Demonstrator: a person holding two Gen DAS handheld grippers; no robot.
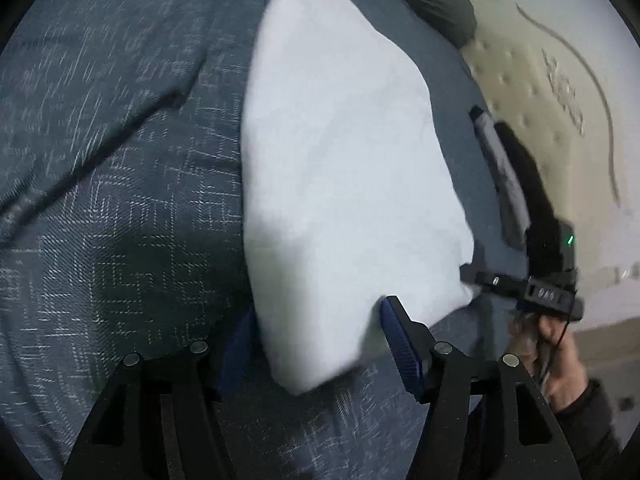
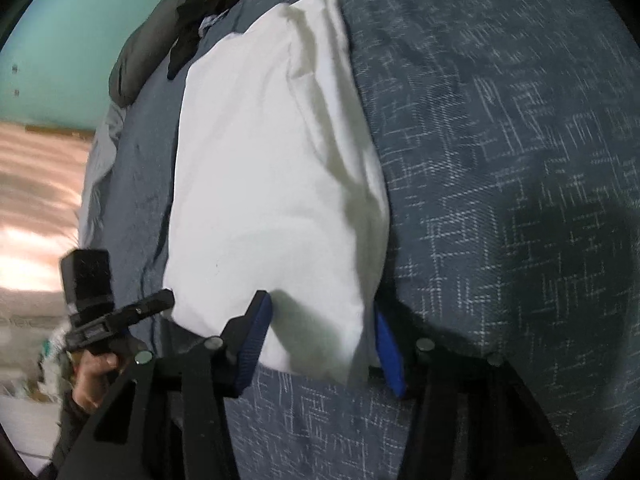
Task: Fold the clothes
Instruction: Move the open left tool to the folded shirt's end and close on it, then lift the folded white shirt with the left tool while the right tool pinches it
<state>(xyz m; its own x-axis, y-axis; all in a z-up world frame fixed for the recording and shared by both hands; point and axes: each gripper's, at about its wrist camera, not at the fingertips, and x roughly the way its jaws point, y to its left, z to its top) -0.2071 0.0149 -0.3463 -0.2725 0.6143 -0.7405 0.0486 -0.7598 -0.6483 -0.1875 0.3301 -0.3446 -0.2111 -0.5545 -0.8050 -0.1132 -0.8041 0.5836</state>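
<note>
Left gripper (image 1: 316, 344): sitting at the bottom centre of the left wrist view, its blue-padded jaws standing wide apart on either side of the near corner of the cloth; whether the pads are pinching it I cannot tell, since the left pad is mostly hiding behind the fabric
Right gripper (image 2: 322, 344): showing at the bottom centre of the right wrist view, jaws likewise spread wide, straddling the near edge of the same cloth; actual contact is not showing
White folded cotton garment (image 1: 344, 168): lying as a long, narrow, doubled-over panel running from the lower middle to the top of both views, a lengthwise crease (image 2: 320, 120) showing along its right side in the right wrist view
Blue-grey woven bedspread with pale crosshatch marks (image 1: 120, 200): lying under the garment and filling most of both frames
Dark clothes heap (image 2: 208, 12): sitting near the top of the frame, beside the garment's far end
Stage: the panel is already lying folded lengthwise; the scene is fitting either a further cross-fold coming or a finished piece being squared up
Risk: with jaws this wide, one pad could be catching only the top layer, letting the lower layer slide and the fold open; both views are blurring, so quick motion could be skewing the edges
</note>
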